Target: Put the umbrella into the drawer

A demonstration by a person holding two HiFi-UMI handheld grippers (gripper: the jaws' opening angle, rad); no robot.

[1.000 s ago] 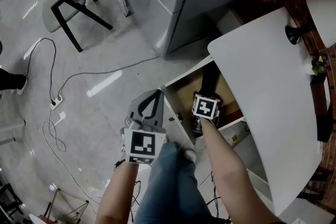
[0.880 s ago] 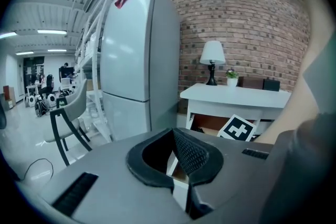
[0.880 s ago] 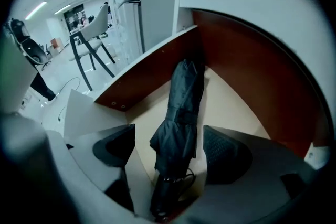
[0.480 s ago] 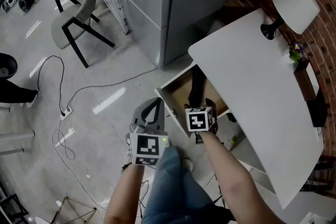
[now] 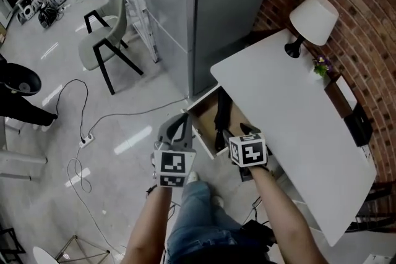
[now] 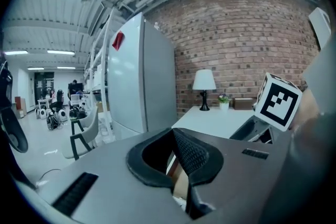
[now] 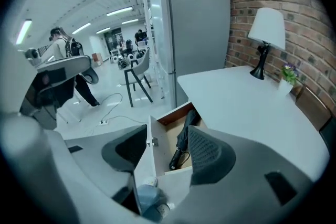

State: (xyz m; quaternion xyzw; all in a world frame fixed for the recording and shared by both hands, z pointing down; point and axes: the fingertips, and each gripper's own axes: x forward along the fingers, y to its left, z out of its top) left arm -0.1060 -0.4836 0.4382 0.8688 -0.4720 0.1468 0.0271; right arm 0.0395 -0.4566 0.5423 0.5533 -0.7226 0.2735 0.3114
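The black folded umbrella (image 5: 221, 115) lies lengthwise inside the open wooden drawer (image 5: 202, 128) under the white table; in the right gripper view the umbrella (image 7: 184, 140) shows between my jaws but far below them. My right gripper (image 5: 240, 133) hangs above the drawer's near end. Its jaws are apart and closing, with nothing held between them (image 7: 165, 152). My left gripper (image 5: 184, 115) hovers just left of the drawer front, its fingertips together and empty (image 6: 173, 136).
The white table (image 5: 297, 133) carries a lamp (image 5: 312, 21) and a small potted plant (image 5: 320, 66) by the brick wall. A tall grey cabinet (image 5: 204, 3) stands behind the drawer. A chair (image 5: 108, 34) and a floor cable (image 5: 93, 127) lie to the left.
Both grippers have risen away from the drawer. The right gripper has come up off the umbrella, which stays in the drawer. The view now takes in more of the room.
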